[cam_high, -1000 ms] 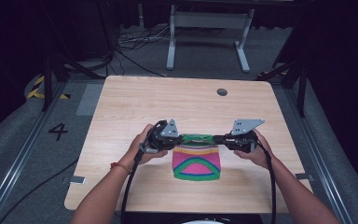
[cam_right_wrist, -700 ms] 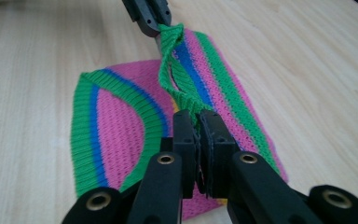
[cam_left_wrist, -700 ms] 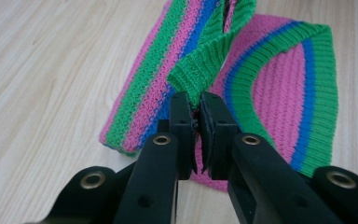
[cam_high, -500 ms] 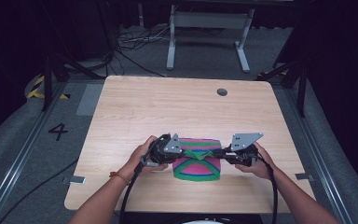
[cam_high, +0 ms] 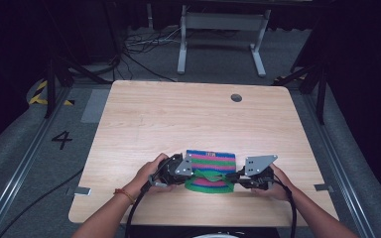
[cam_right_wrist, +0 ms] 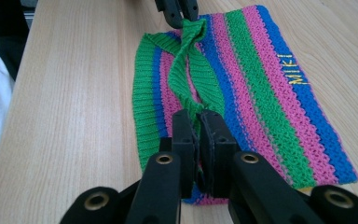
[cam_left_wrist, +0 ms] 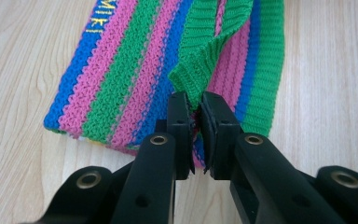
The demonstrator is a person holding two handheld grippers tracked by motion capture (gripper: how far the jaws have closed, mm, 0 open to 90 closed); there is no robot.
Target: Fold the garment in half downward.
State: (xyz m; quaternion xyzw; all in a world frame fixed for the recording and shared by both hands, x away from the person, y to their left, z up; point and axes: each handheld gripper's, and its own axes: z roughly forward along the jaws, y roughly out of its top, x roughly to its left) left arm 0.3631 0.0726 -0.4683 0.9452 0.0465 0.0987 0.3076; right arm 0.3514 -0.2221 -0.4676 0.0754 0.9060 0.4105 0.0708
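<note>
Both grippers — left [cam_high: 194, 173], right [cam_high: 232, 176] — drew nearer the person, fingers pinching the striped knit's [cam_high: 211, 161] green edge.

Your left gripper [cam_high: 194, 173] and right gripper [cam_high: 232, 177] are black, each topped by a grey three-cornered plate and trailing a black cable toward you. Brass-ringed screw holes dot the jaw arms. Your forearms are bare, with a reddish band [cam_high: 122, 194] on your left wrist
</note>
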